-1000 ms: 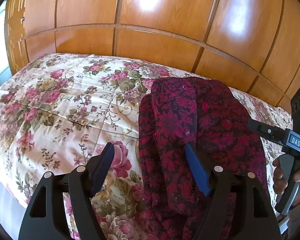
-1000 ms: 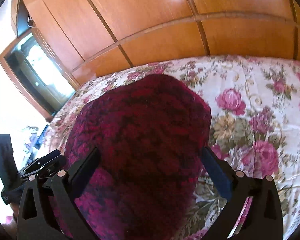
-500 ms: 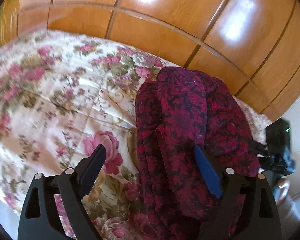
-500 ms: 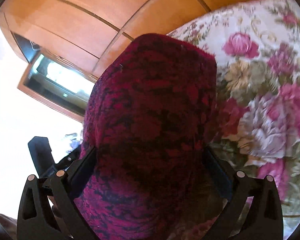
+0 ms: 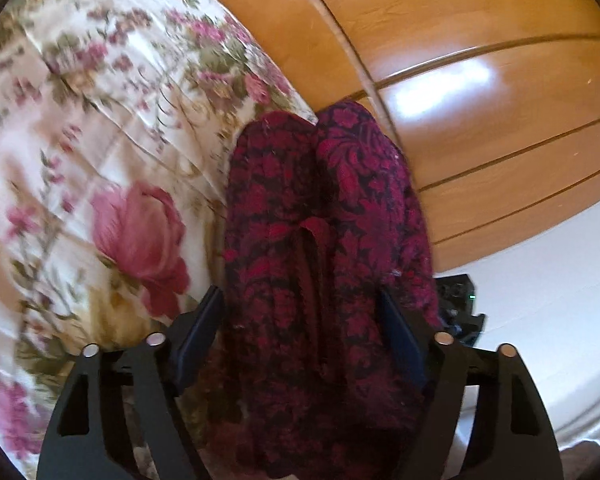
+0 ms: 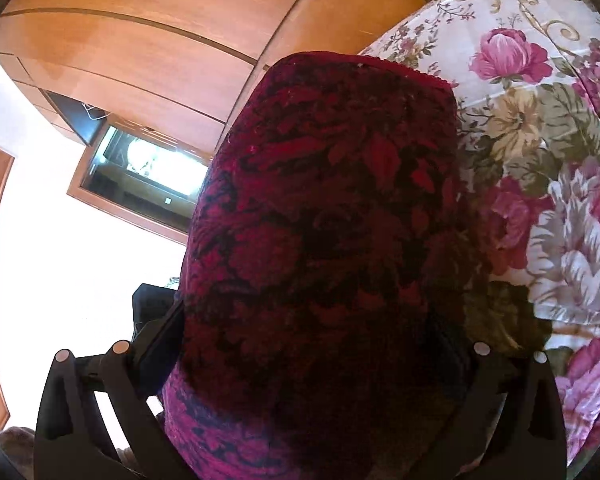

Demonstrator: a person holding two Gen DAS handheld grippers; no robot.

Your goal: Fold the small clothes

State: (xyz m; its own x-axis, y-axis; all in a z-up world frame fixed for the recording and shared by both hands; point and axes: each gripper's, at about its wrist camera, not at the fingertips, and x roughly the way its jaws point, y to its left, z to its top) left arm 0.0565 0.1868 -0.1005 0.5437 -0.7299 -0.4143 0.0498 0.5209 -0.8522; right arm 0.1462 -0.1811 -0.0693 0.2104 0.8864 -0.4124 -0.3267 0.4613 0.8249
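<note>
Wooden wardrobe panels (image 5: pixel 480 52) and a floral bedspread (image 5: pixel 112 128) framed a bundled garment.

A dark red patterned cloth (image 5: pixel 320 240), already gathered into layers, was seen lying between the spread jaws of the left gripper (image 5: pixel 300 328) and the right gripper (image 6: pixel 308 344); whether either was clamped on it could not be told. Folding was judged partly done, with final tidying and setting down left.

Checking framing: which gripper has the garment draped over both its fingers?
The right gripper: the red garment covers both fingertips. The left gripper shows blue pads beside it.
</note>
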